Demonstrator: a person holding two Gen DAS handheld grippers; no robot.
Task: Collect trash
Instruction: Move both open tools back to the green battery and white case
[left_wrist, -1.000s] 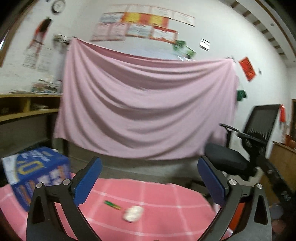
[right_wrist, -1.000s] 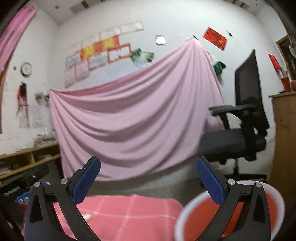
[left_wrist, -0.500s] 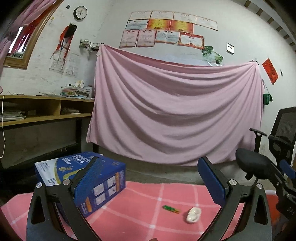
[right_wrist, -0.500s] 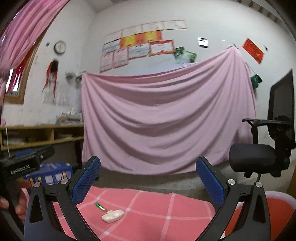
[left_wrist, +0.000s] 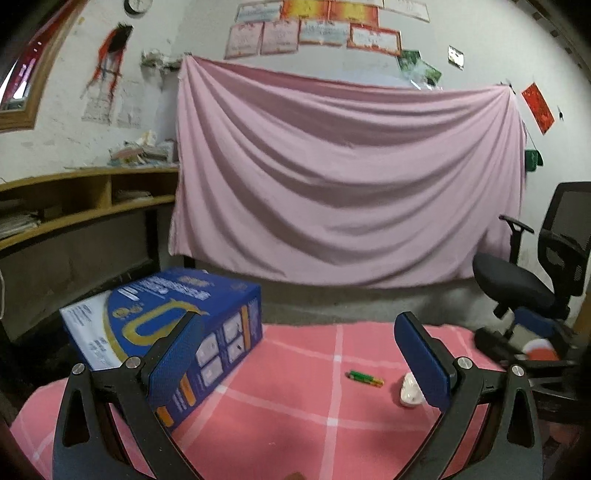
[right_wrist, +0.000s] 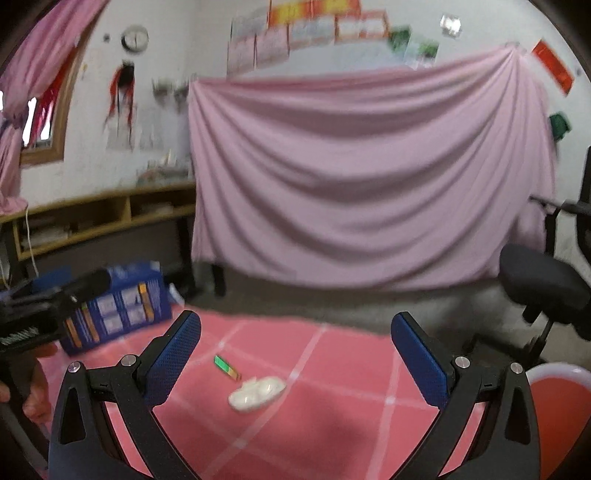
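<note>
A small green battery (left_wrist: 365, 378) and a white plastic piece (left_wrist: 407, 393) lie on the pink checked tablecloth (left_wrist: 288, 406). They also show in the right wrist view, the battery (right_wrist: 227, 368) just behind the white piece (right_wrist: 256, 393). My left gripper (left_wrist: 297, 349) is open and empty above the cloth, the white piece beside its right finger. My right gripper (right_wrist: 295, 349) is open and empty, above and short of both items. A red bin with a white rim (right_wrist: 554, 406) is at the lower right.
A blue box (left_wrist: 162, 336) stands on the table's left side, also in the right wrist view (right_wrist: 114, 306). A black office chair (left_wrist: 535, 273) is beyond the table at right. A pink sheet (left_wrist: 343, 184) hangs on the back wall; wooden shelves (left_wrist: 74, 206) at left.
Both grippers have swung left and tilted down. The box, battery and white piece now sit larger and nearer in both views. The jaws stayed open.
</note>
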